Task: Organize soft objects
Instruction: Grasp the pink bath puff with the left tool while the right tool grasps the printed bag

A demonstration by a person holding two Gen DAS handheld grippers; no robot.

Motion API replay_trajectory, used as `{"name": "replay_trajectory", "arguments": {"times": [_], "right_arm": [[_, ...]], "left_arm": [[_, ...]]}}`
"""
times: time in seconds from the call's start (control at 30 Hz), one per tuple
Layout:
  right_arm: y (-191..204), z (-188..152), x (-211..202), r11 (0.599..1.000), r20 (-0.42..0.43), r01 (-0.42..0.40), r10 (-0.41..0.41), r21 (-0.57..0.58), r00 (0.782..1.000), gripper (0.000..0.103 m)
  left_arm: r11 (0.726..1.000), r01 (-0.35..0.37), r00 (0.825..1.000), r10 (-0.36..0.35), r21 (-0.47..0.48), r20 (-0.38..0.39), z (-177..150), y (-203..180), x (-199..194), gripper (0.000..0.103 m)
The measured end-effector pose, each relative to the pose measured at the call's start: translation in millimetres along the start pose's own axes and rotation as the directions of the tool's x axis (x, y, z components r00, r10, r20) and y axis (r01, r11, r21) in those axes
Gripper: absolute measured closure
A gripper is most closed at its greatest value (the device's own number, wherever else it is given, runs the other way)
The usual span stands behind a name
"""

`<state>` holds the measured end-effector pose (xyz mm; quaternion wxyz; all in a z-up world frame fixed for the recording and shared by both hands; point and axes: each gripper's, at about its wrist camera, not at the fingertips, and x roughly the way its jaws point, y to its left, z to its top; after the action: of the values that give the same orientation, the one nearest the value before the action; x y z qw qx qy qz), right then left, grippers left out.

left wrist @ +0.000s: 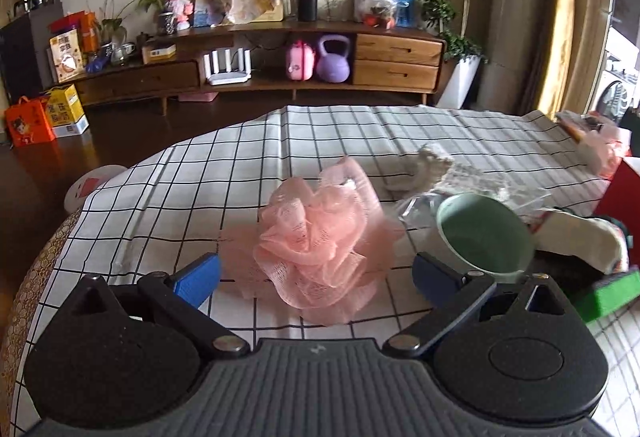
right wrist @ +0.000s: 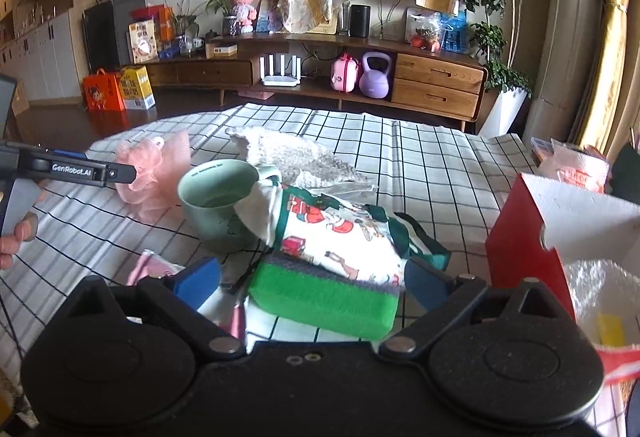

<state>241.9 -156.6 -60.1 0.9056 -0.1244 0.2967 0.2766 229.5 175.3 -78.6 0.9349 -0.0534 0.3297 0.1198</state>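
Left gripper [left wrist: 316, 273] jaws apart around pink mesh pouf [left wrist: 320, 233]: light, squashy, prob. springy; pinch its bunched middle. Right gripper [right wrist: 312, 283] jaws apart near green sponge [right wrist: 324, 299].

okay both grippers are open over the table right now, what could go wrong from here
1. The left gripper brackets the pink mesh pouf; its right finger sits close to the green mug and could knock it.
2. The right gripper straddles the green sponge, overlapped by the printed cloth, which may drag along.
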Motion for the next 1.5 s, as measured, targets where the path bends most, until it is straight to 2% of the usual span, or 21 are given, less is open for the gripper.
{"name": "replay_trajectory", "arguments": {"times": [0.43, 0.6, 0.83, 0.97, 1.13, 1.23, 1.5], "right_arm": [[23, 11, 50, 0.974, 0.011, 0.054, -0.053, -0.219, 0.999, 0.007], [30, 11, 64, 0.958, 0.017, 0.067, -0.065, -0.279, 0.998, 0.015], [33, 6, 71, 0.949, 0.023, 0.094, -0.091, -0.301, 0.996, 0.034], [28, 7, 68, 0.957, 0.03, 0.091, -0.086, -0.276, 0.996, 0.044], [22, 11, 63, 0.967, 0.035, 0.092, -0.086, -0.238, 0.996, 0.057], [15, 15, 59, 0.973, 0.044, 0.095, -0.088, -0.211, 0.995, 0.063], [-24, 27, 40, 0.992, 0.073, 0.115, -0.111, -0.048, 0.991, 0.071]], "left_arm": [[0.996, -0.086, 0.995, 0.085, 0.0, -0.049, 5, -9, 50, 0.0], [0.995, -0.098, 0.992, 0.098, 0.001, -0.078, 3, -12, 66, 0.0], [0.995, -0.091, 0.991, 0.086, -0.04, -0.103, 2, -9, 76, 0.001], [0.996, -0.083, 0.992, 0.079, -0.035, -0.096, 3, -10, 74, 0.012], [0.997, -0.061, 0.993, 0.055, -0.056, -0.102, 6, -7, 72, 0.039], [0.996, -0.062, 0.993, 0.056, -0.059, -0.101, 7, -5, 69, 0.049], [0.995, -0.069, 0.994, 0.063, -0.077, -0.086, 11, 1, 59, 0.059]]}}
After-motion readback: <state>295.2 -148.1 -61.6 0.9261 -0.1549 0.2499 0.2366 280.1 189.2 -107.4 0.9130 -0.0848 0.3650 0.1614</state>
